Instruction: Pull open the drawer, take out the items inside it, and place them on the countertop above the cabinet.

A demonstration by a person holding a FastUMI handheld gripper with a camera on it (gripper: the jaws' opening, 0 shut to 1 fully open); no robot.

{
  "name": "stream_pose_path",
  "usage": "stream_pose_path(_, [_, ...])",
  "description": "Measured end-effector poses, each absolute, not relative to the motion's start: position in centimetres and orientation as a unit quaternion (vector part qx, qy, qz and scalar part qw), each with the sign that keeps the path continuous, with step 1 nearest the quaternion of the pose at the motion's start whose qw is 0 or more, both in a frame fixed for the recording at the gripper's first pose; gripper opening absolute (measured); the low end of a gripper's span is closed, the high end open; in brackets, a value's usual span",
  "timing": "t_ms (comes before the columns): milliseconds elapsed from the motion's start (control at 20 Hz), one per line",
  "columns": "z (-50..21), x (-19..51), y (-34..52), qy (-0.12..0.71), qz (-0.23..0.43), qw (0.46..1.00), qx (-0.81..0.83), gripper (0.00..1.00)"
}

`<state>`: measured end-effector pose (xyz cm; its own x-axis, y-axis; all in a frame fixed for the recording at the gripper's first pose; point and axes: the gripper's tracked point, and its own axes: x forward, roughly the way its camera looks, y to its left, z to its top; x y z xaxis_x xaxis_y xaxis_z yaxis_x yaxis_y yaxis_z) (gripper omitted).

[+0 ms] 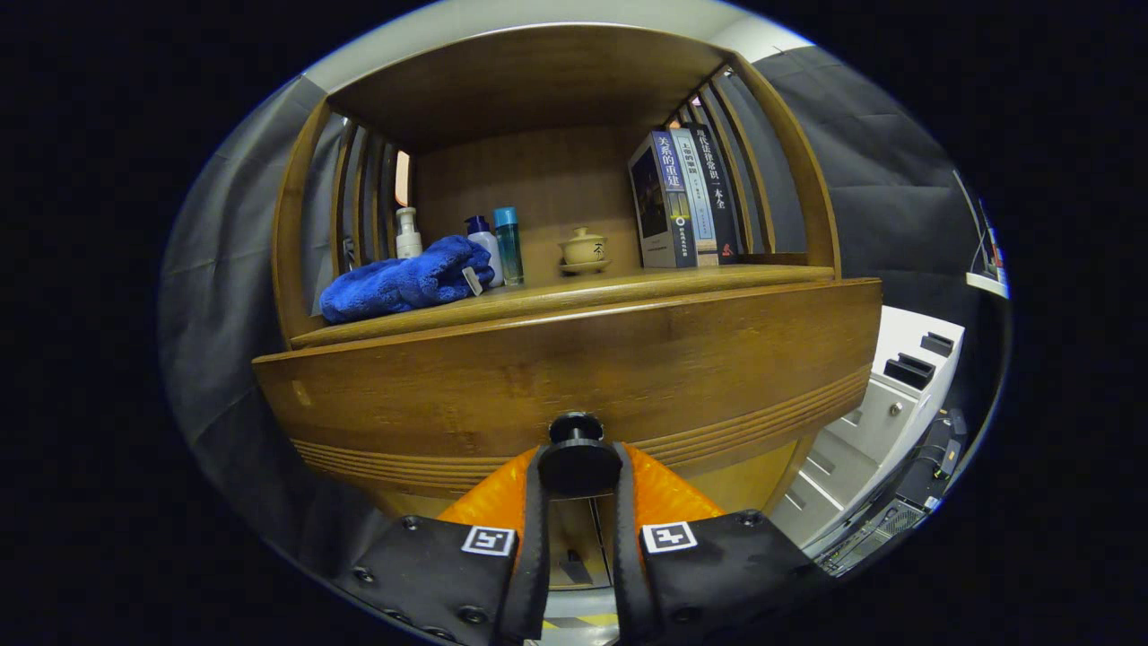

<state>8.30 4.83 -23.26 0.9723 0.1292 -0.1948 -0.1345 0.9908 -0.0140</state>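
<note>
A wooden drawer front (574,359) of the cabinet stands close ahead of me, with a round dark knob (578,458) low in its middle. My gripper (578,471) is shut on that knob, one finger pressing each side of it. Above the drawer runs the wooden countertop (628,287), inside an open wooden shelf frame. On it lie a blue towel (404,280), a white pump bottle (408,235), a white bottle with a blue cap (485,244), a teal bottle (508,244), a small lidded ceramic cup (584,249) and three upright books (683,199). The drawer's inside is hidden.
A white cabinet (883,408) with dark handles stands to the right of the wooden cabinet. Black cloth hangs on both sides. Floor with yellow-black tape (578,619) shows below, between the fingers.
</note>
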Motion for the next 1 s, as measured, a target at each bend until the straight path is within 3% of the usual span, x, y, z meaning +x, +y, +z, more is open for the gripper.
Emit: stream_pose_path(1000, [-24.0,0.4,3.1,0.116,0.071,0.991,-0.012,0.38])
